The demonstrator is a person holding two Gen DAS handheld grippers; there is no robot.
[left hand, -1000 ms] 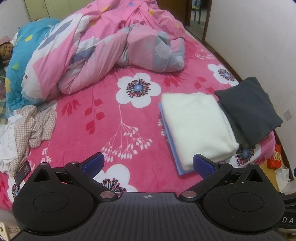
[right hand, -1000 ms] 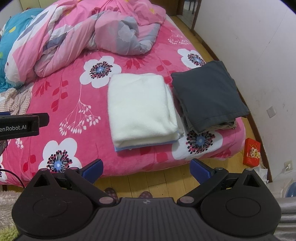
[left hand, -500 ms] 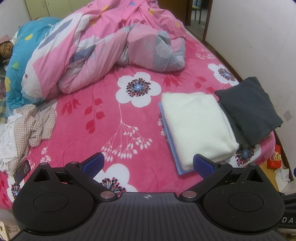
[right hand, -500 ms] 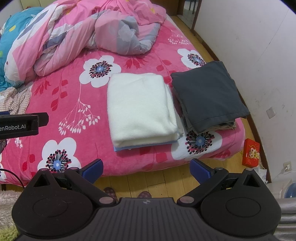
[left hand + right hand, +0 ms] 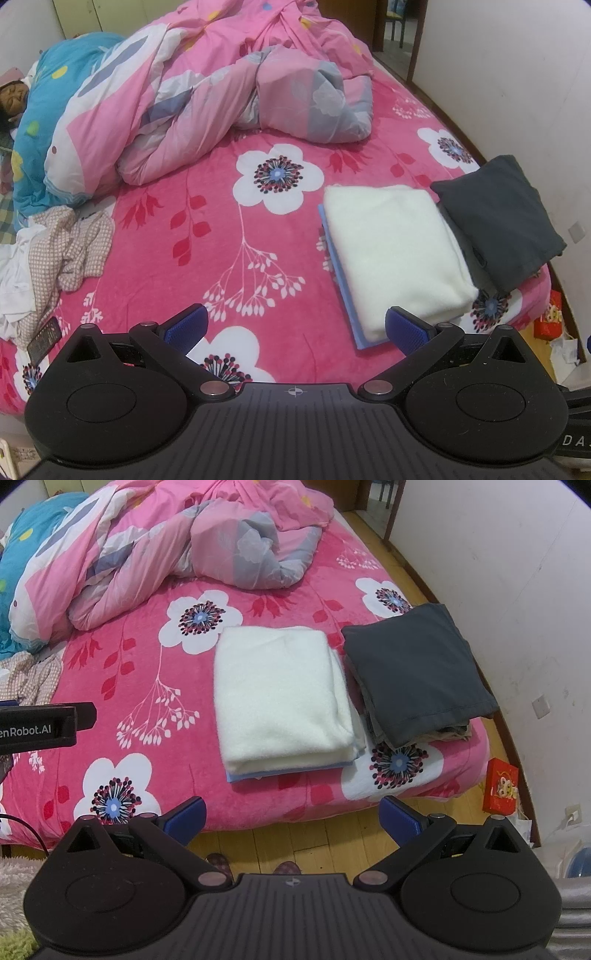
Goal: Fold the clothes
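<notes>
Pink floral bed cover (image 5: 207, 258) across the left wrist view. Left gripper (image 5: 295, 326) held above it, blue fingers (image 5: 186, 325) spread wide, empty. Folded cream garment (image 5: 391, 243) on a blue folded piece (image 5: 341, 295) toward the right edge of the bed, touching a folded dark grey stack (image 5: 502, 218). Crumpled checked clothes (image 5: 70, 247) far left, unfolded; rumpled quilt (image 5: 207, 92) behind.

Right wrist view: right gripper (image 5: 291, 814) over the wooden floor (image 5: 314, 838) at the bed's edge, jaws apart, empty. Cream garment (image 5: 280, 694) and grey stack (image 5: 417, 672) side by side ahead.
</notes>
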